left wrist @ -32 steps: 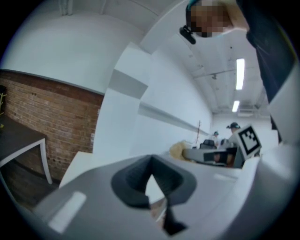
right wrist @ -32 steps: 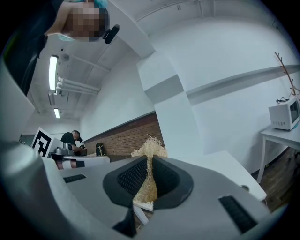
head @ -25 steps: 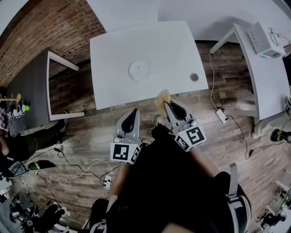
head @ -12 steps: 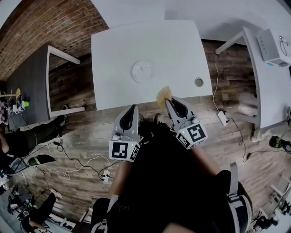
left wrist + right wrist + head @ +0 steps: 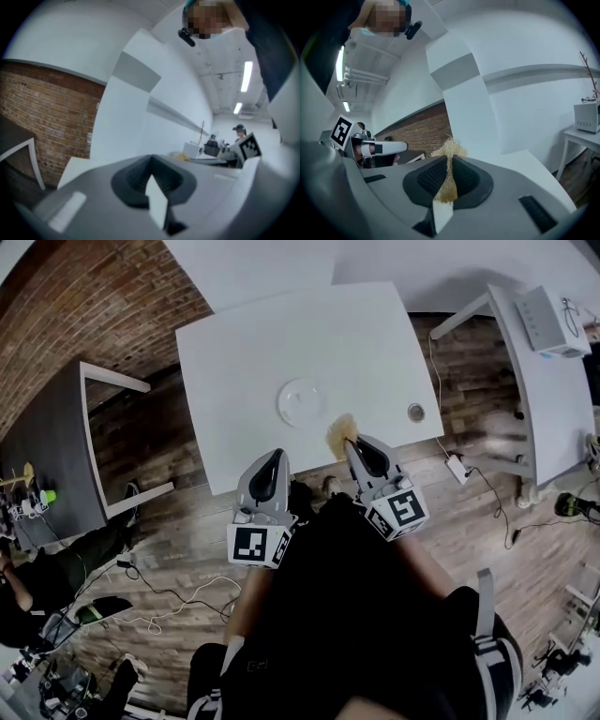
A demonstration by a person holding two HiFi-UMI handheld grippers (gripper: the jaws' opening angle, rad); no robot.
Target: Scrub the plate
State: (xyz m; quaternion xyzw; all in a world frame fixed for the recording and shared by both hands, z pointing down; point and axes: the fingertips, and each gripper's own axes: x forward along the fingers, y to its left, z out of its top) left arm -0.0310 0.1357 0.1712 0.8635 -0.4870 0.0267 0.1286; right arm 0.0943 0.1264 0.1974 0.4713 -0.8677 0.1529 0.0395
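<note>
A white plate (image 5: 301, 402) lies near the front of a white table (image 5: 244, 343) in the head view. My right gripper (image 5: 349, 441) hovers over the table's front edge, right of and below the plate, shut on a tan fibrous scrubber (image 5: 339, 430). The right gripper view shows the scrubber (image 5: 449, 165) pinched between the dark pads and sticking out past them. My left gripper (image 5: 270, 461) hangs just off the table's front edge, below the plate, its jaws pressed together with nothing between them (image 5: 151, 165).
A round grommet (image 5: 416, 412) sits near the table's front right corner. A dark table (image 5: 52, 442) stands left and a white table (image 5: 539, 381) right. Cables and a power strip (image 5: 457, 468) lie on the wood floor. The brick wall (image 5: 75, 296) runs at upper left.
The view has shifted toward the table; the plate now lies closer to both grippers. Both grippers keep their hold and relative pose, the right tip now over the table edge.
</note>
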